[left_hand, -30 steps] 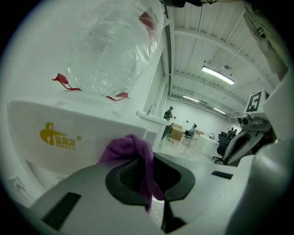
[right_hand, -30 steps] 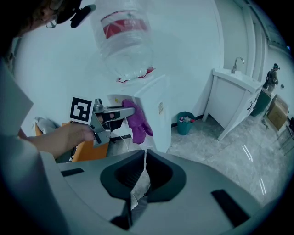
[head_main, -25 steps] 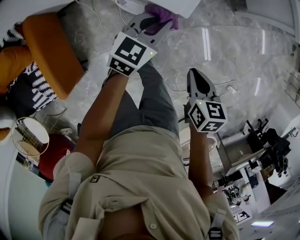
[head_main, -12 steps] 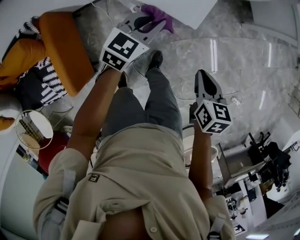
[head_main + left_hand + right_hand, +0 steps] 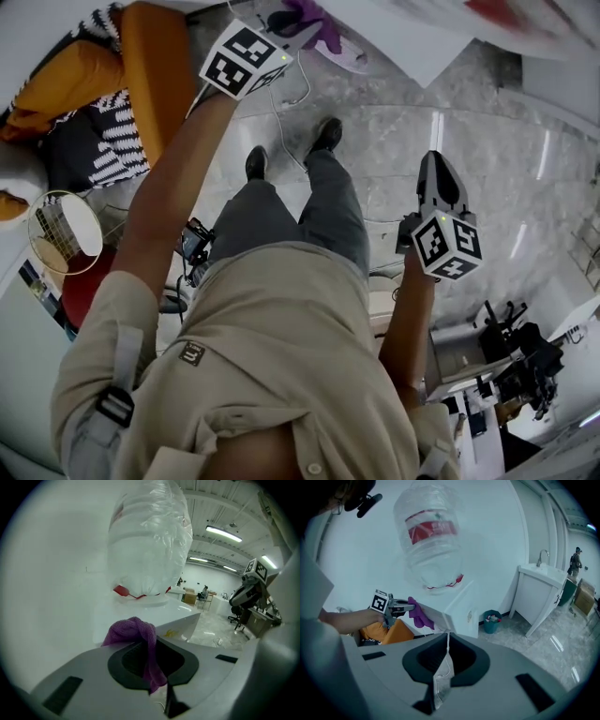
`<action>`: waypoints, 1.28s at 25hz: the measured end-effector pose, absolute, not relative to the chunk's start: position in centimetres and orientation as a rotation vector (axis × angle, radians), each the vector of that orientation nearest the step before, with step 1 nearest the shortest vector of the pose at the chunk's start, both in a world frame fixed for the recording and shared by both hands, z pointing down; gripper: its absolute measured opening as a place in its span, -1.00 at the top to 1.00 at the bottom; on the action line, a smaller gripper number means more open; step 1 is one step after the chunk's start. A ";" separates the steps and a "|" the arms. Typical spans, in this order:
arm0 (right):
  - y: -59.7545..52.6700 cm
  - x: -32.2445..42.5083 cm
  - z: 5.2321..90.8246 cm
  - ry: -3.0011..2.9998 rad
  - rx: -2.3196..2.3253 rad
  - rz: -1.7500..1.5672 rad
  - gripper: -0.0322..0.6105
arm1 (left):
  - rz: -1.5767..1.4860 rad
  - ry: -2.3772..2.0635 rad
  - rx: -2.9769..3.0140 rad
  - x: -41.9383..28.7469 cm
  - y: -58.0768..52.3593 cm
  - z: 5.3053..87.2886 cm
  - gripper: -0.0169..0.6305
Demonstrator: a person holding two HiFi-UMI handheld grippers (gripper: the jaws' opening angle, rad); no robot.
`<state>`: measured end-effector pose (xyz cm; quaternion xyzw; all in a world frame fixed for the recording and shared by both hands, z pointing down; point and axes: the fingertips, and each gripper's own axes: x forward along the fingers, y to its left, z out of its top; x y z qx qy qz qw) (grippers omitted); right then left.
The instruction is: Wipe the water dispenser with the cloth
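Head view: my left gripper [image 5: 286, 33] reaches up, clamped on the cloth [image 5: 319, 21], while my right gripper [image 5: 438, 173] hangs clear.

Left gripper view: the cloth meets the dispenser [image 5: 180, 620] top edge under the bottle [image 5: 150, 541], seemingly ready to wipe.

Right gripper view: jaws together, empty.

In the head view the top edge cuts off most of the water dispenser [image 5: 394, 33], and the bottle [image 5: 487, 11] on it is a blurred smear. The cloth [image 5: 314, 23] against the dispenser is clipped there too, its lower end buried between the left gripper's [image 5: 150, 658] closed jaws.
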<state>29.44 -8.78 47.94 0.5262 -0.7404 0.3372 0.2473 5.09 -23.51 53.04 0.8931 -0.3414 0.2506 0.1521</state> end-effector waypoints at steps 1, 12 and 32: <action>-8.9 29.1 47.6 -2.022 1.435 0.911 0.81 | 0.737 -0.972 2.568 4.7 -23.6 53.1 0.81; -10.2 27.6 43.4 -2.056 1.452 0.824 0.81 | 0.742 -1.094 2.537 -0.5 -25.1 49.8 0.81; -8.8 20.1 31.5 -2.282 1.478 0.578 0.82 | 0.641 -1.240 2.838 -11.0 -14.0 29.6 0.81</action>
